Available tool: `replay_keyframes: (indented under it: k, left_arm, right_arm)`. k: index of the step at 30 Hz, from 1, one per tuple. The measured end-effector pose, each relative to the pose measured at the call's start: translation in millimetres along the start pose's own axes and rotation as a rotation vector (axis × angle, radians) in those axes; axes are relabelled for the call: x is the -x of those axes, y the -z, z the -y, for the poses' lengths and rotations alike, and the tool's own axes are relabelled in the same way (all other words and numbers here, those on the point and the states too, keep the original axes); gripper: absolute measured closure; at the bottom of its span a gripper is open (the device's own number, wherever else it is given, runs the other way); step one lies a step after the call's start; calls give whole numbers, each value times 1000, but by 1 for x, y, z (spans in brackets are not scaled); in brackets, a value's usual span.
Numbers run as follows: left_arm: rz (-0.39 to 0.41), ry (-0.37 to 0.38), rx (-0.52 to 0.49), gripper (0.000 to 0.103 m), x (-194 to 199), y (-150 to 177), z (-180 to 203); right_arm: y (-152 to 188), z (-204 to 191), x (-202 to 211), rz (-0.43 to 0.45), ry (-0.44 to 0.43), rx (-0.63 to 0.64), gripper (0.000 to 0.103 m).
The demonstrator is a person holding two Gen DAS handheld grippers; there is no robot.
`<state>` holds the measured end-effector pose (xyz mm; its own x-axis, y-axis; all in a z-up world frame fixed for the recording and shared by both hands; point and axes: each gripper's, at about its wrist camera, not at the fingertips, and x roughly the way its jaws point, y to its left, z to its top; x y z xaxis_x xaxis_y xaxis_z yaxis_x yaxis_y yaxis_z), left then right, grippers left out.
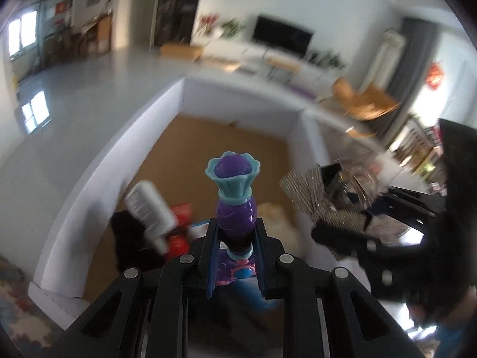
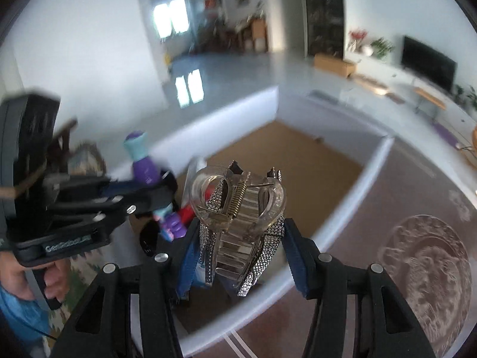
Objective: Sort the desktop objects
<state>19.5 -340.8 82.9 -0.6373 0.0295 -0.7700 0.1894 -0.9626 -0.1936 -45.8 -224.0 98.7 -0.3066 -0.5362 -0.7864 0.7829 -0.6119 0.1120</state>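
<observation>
My left gripper (image 1: pixel 235 232) is shut on a purple and teal toy (image 1: pixel 234 197), held upright above a white-walled cardboard box (image 1: pixel 89 191). It also shows in the right wrist view (image 2: pixel 144 167). My right gripper (image 2: pixel 238 238) is shut on a clear hair claw clip with rhinestones (image 2: pixel 238 208), also above the box (image 2: pixel 351 205). In the left wrist view the clip (image 1: pixel 334 191) and right gripper (image 1: pixel 345 235) are at the right.
Inside the box lie a white ribbed bottle (image 1: pixel 152 208), a black item (image 1: pixel 131 238), red packaging (image 1: pixel 182 217) and a pale yellow object (image 1: pixel 277 217). A patterned brown carpet (image 2: pixel 417 268) lies right of the box. A living room with a TV (image 1: pixel 283 34) is behind.
</observation>
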Motion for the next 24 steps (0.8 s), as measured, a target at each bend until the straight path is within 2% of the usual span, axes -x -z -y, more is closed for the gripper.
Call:
replay_keyframes:
  k: [1,2,3,4,5,6,7,9,12,14,16,20,21,24]
  left_arm:
    - [-26,-33,10,75,-11,-2,-7]
    - [-37,-45,18,60,-17,-2,-10]
    - [-44,-52,30,49,-23,-2,-11]
    - [-40,-63,54,33,-25,-1,-15]
    - [-27,-74,73,28,-24,4,-13]
    - [-15,-76,87,18,-24,6,-16]
    - [-6,-70,92,13,-24,8,-17]
    - [5,-75,76,13,-23,11,-14]
    - [2,-176,34,13,-17,12,3]
    - [-31,-283,1,13,-11,12,16]
    - [-55,-407,-17,13,-7,18,27]
    - [17,-600,12,13,9,35,38]
    - [16,-596,14,13,11,39,41]
    - [-5,-482,22,13,14,42,43]
  right_arm:
    - [-2,0,-16,-40,-8,-10,49]
    - [-3,1,-28,-69,-13,-27,46]
    - [-2,3,-34,-78,-12,-45,42]
    - [-4,6,-39,-75,-10,-65,32]
    - [-3,8,-39,-61,-5,-81,26]
    - [-1,9,-37,-44,-9,-92,18]
    - [2,13,-33,-36,-13,-95,15]
    - [4,17,-29,-22,2,-95,11]
    - [5,18,-16,-6,30,-102,8]
    - [7,20,-7,0,34,-108,3]
    - [10,23,3,3,37,-108,2]
    - [15,34,9,0,44,-119,2]
    - [16,36,12,-1,44,-121,2]
    - [19,39,15,-4,38,-130,2]
